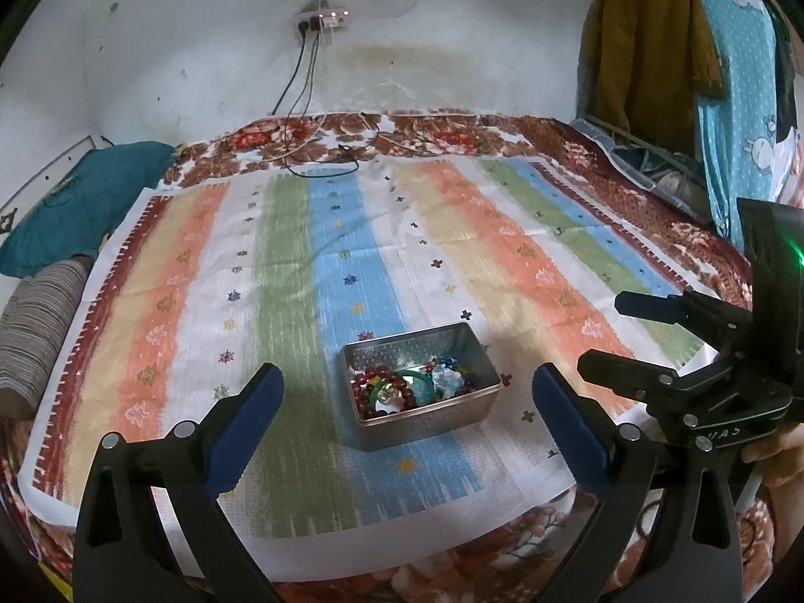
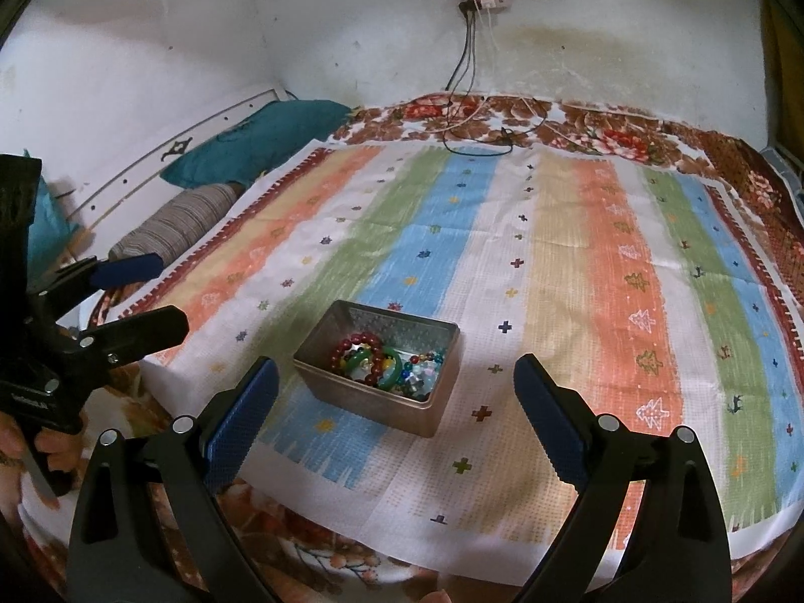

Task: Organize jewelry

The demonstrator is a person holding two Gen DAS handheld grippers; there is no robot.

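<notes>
A rectangular metal tin [image 1: 427, 422] stands on the striped cloth [image 1: 311, 261], open at the top. Inside lie several bead bracelets [image 1: 384, 389] and a green bangle [image 1: 419, 381]. The tin [image 2: 427, 409] and its red-bead bracelet [image 2: 354, 341] also show in the right wrist view. My left gripper [image 1: 407, 402] is open and empty, just short of the tin; it also shows in the right wrist view [image 2: 151, 291]. My right gripper [image 2: 397, 392] is open and empty, its fingers on either side of the tin's near end; it shows at the right in the left wrist view [image 1: 598, 336].
The cloth covers a bed with a floral bedspread [image 1: 452, 138]. A teal pillow [image 1: 85, 201] and a striped bolster [image 1: 35, 326] lie at the left. Charger cables [image 1: 321, 151] hang from a wall socket [image 1: 326, 20] onto the bed. Clothes [image 1: 668, 50] hang at the right.
</notes>
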